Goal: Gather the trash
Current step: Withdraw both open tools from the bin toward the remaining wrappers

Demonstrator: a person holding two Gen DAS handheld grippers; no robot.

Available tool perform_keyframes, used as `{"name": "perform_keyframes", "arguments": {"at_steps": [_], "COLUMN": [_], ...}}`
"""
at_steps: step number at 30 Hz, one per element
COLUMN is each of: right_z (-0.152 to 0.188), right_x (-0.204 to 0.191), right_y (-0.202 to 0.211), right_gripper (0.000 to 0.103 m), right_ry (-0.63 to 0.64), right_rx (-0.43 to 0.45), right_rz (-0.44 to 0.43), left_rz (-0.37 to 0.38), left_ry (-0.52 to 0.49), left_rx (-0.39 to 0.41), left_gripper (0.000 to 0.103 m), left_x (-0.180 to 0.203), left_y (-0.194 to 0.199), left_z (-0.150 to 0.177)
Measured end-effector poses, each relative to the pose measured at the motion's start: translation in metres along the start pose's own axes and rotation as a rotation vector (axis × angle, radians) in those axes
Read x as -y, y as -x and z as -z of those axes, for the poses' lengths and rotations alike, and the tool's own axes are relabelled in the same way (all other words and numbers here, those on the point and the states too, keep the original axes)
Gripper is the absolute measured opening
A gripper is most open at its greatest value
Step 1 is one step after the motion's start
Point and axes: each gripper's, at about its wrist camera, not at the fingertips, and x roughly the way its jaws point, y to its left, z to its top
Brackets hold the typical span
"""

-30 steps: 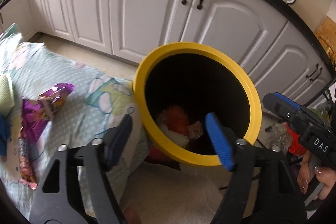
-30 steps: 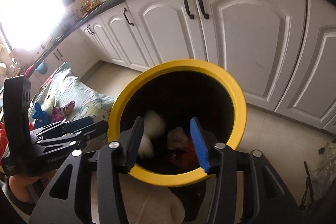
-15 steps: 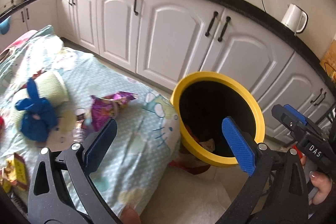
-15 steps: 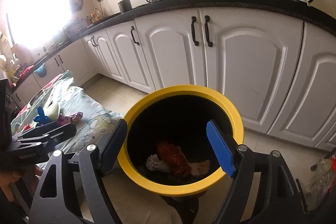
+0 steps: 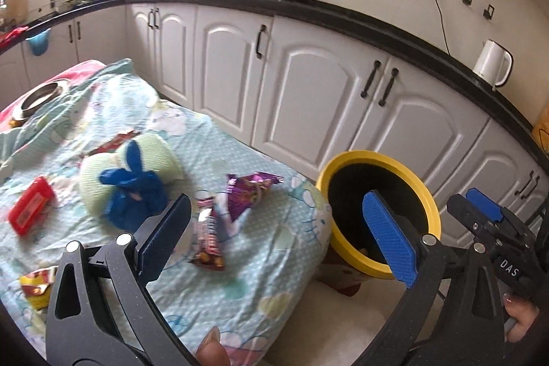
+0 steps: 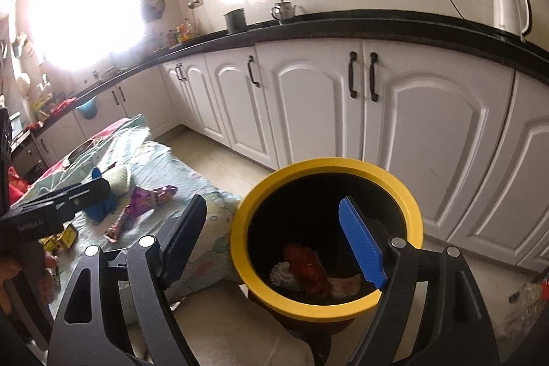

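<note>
White cabinets (image 5: 308,98) run the whole back of the kitchen under a black counter (image 5: 343,12), with a white kettle (image 5: 492,62) standing on it at the right. In front of them lies the pale blue patterned sheet (image 5: 240,263), spread over a low surface and hanging down just beside the bin (image 6: 326,180), a black tub with a thick yellow rim, tilted toward us. Look inside it from the right wrist camera: a crumpled red wrapper (image 6: 307,266) at the bottom, with a white scrap touching it on the left and a pale one on the right. On the sheet sits a light green cushion (image 5: 151,156) with a knotted blue bag (image 5: 133,191) against its front, a metal bowl (image 5: 39,95) far back at the left, and a red box (image 5: 29,210) near the left edge. The trash waiting here: a purple wrapper (image 5: 248,191) near the bin side of the sheet, a brown-and-pink snack packet (image 5: 207,239) just in front of it, and a yellow-and-red wrapper (image 5: 36,285) at the near left. The left gripper (image 5: 278,232) hangs above the snack packet, jaws spread wide, nothing between them. The right gripper (image 6: 274,242) is over the bin's near rim, jaws parted and empty.
</note>
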Motion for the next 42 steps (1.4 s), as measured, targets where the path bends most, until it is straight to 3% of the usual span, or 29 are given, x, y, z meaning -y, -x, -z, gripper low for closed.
{"name": "perform_keyframes", "arguments": {"at_steps": [11,32,42], "right_z": [0.000,0.004,0.002], "right_x": [-0.039,-0.110,-0.146], "right_y": [0.005,0.004,-0.030], "right_gripper": [0.077,0.078,0.075], "right_ry": [0.074,0.221,0.237], "right_rx": [0.008,0.015,-0.068], "right_rz": [-0.063,-0.197,-0.294], "left_rz": [-0.089,-0.216,-0.325], "left_ry": [0.009,0.087,0.172], "left_rx": [0.070,0.130,0.119], "left_gripper": [0.092,0.092,0.092], "left_x": [-0.028,-0.083,-0.125], "left_y": [0.033,0.071,0.085], "left_z": [0.004,0.029,0.051]}}
